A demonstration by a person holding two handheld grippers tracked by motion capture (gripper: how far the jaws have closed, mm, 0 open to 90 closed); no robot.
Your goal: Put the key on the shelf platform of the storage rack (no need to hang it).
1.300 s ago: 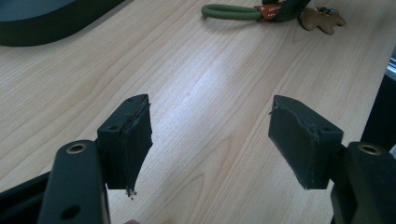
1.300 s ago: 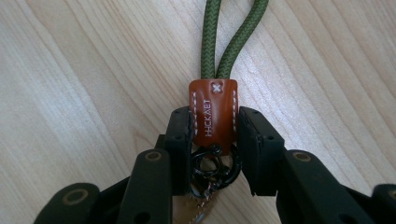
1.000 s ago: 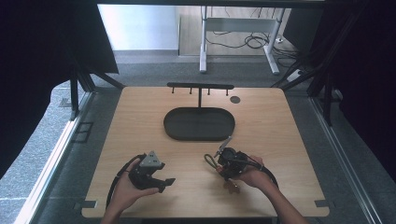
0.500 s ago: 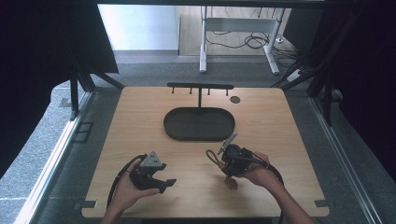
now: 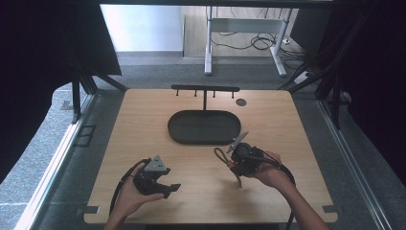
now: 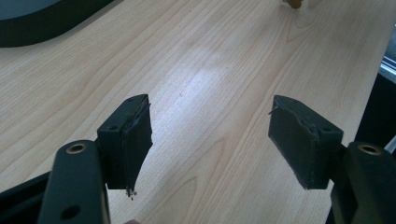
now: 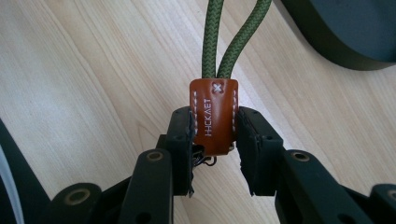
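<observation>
While the right gripper clamps the keychain's leather tab, left fingers stand released; next, carry the loop toward the hook rack at 12 o'clock.

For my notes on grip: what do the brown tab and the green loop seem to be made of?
Brown tab: probably leather, smooth with a slight sheen; white stitching and a stamped name show. Green loop: likely braided cord, matte, with a woven pattern on its surface.
</observation>
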